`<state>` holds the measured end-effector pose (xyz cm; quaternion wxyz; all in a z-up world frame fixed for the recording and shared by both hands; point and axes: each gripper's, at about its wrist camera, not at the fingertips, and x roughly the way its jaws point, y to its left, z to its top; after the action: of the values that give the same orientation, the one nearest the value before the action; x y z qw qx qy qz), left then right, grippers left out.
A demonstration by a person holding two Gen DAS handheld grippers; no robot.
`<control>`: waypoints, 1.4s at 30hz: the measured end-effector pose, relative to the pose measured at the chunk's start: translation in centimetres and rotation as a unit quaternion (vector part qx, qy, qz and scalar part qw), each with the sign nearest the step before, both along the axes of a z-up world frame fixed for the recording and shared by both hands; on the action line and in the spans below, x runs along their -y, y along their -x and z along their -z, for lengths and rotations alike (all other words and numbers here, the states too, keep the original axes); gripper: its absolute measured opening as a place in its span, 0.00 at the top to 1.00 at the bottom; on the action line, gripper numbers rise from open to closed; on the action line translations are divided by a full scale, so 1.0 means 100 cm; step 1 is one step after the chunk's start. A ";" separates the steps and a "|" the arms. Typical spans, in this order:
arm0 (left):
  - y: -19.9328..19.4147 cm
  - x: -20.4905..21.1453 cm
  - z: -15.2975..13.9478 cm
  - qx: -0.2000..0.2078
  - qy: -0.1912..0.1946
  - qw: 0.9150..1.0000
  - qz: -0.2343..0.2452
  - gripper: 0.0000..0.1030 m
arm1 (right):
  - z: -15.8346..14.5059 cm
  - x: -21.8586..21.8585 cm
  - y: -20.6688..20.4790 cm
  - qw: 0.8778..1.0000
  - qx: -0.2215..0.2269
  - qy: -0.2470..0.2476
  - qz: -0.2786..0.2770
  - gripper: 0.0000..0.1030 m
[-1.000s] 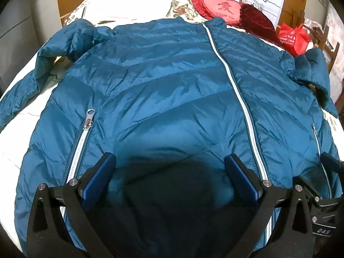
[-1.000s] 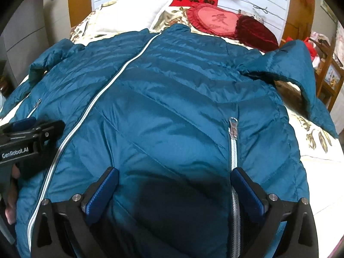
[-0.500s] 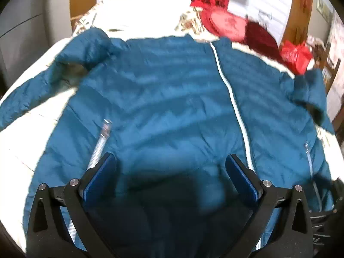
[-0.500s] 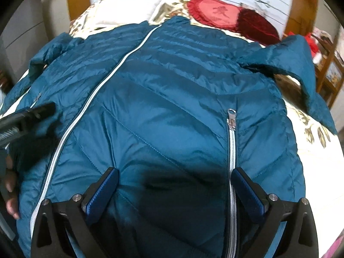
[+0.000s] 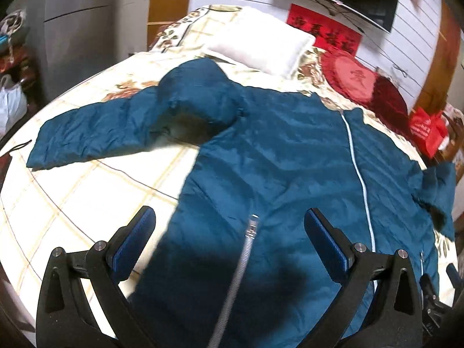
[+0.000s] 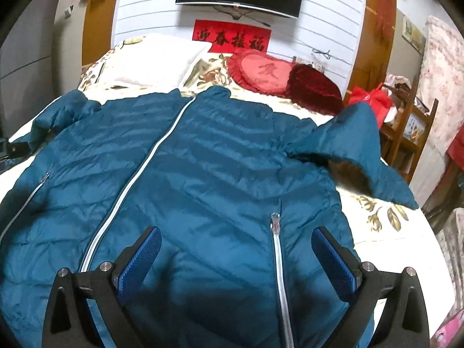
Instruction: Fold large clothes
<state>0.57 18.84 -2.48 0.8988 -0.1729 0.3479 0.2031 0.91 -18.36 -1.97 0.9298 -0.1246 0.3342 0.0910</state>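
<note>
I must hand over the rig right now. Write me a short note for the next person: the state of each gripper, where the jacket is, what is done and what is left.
Left gripper: open, holds nothing, above the jacket near its left pocket zipper.
Right gripper: open, holds nothing, above the jacket near the right pocket zipper.
Jacket: lies front up on the bed, main zipper closed, collar toward the pillow. Left sleeve lies spread out to the side; right sleeve is bent, with its end toward the bed's edge.
Done: jacket laid flat.
Left: all folds. Probably bring the sleeves in first, then fold the body.
</note>
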 end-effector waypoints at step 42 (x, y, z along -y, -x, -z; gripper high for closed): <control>-0.002 0.006 -0.004 -0.005 -0.039 0.998 0.053 0.00 | 0.015 -0.020 -0.005 0.999 -0.021 0.000 -0.050 0.00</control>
<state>0.76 18.25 -2.09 0.9125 -0.1184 0.3532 0.1692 1.44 -16.33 -3.45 0.9167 -0.1392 0.3473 0.1401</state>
